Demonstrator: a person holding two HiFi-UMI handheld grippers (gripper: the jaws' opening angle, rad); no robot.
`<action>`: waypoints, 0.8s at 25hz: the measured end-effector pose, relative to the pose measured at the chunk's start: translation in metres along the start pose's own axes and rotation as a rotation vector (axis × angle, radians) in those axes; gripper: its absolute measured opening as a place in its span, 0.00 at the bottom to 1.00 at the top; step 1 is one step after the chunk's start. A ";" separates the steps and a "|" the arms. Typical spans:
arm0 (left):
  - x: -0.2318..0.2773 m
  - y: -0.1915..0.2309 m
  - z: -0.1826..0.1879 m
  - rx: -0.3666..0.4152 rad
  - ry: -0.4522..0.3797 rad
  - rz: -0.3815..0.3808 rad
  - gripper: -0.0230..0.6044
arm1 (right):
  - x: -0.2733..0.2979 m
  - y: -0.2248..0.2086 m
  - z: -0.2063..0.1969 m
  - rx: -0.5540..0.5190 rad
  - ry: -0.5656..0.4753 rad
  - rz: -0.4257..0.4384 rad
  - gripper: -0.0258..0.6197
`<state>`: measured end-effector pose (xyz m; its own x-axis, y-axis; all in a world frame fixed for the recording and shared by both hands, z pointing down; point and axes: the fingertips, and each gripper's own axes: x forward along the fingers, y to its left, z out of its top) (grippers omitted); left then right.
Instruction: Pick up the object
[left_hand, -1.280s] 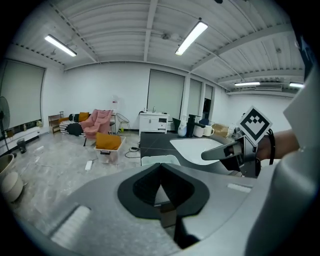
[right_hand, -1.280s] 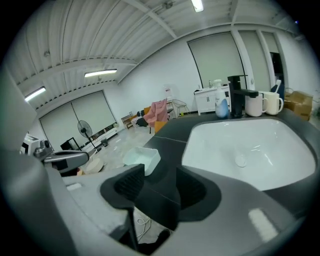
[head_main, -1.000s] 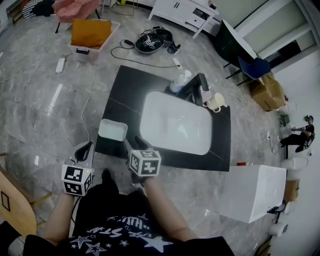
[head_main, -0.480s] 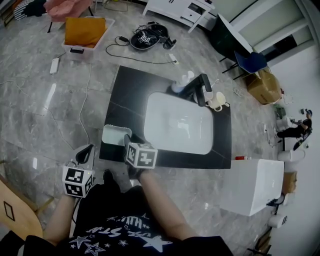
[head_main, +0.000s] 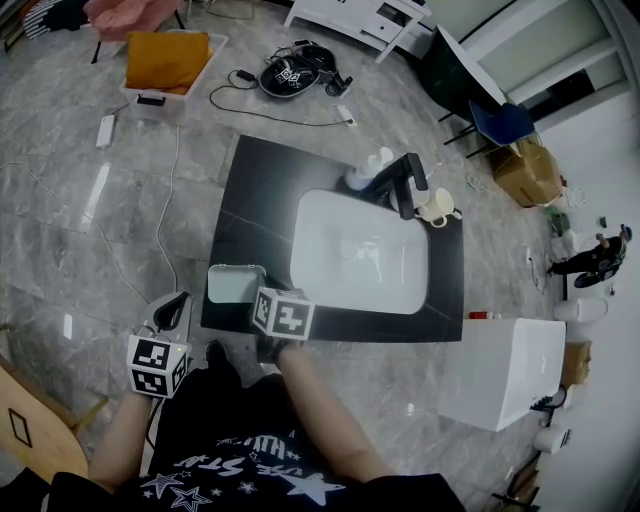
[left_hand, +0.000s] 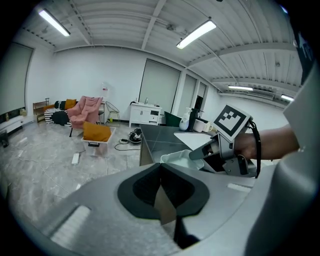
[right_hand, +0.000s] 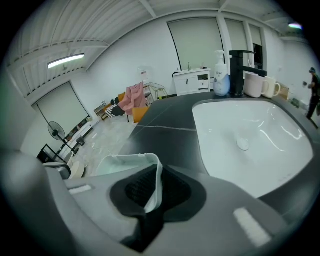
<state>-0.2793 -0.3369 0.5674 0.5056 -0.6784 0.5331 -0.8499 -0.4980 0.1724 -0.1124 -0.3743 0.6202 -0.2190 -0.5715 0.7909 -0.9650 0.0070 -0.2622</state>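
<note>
I am looking steeply down on a white sink basin (head_main: 360, 250) set in a black countertop (head_main: 260, 190). The thing to pick up is a pale, shallow rectangular tray (head_main: 234, 284). It sits on the countertop just beside the basin's near-left corner, at the counter's front edge.

My right forearm (head_main: 322, 420) reaches up from the bottom of the head view towards that corner of the basin, with the wrist bent so the tool tips downward. The right gripper (right_hand: 153, 193) has its jaws on the tray wall that faces the basin. They have just been closing, and the right gripper view shows the thin rim standing upright between the two dark pads, pinched from both sides. The tray's floor stretches away to the left of the jaws, and the basin fills the right half of that view.

My left forearm (head_main: 118, 440) hangs well to the left of the basin, off the countertop and over the grey marbled floor (head_main: 90, 250). The left gripper (left_hand: 161, 192) points forward and somewhat down. Its pads are drawn together at the tips with nothing between them. From its own camera I see the right gripper and the tray ahead and to the right, in front of the basin.

At the far rim of the basin stand a black faucet (head_main: 405, 182), a soap bottle (head_main: 358, 176) to its left, and pale mugs (head_main: 436, 207) to its right.
</note>
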 end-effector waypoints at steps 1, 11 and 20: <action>0.001 0.001 -0.001 -0.003 0.004 0.000 0.05 | 0.000 0.000 0.000 0.003 0.002 -0.001 0.09; 0.010 -0.015 0.006 0.024 0.009 -0.007 0.05 | -0.031 -0.022 0.011 0.056 -0.055 0.012 0.07; 0.006 -0.089 0.017 0.066 -0.015 -0.010 0.05 | -0.095 -0.083 0.010 0.073 -0.125 0.028 0.06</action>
<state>-0.1979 -0.3054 0.5413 0.5165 -0.6813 0.5187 -0.8334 -0.5391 0.1219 -0.0105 -0.3285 0.5613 -0.2215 -0.6700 0.7086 -0.9446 -0.0331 -0.3266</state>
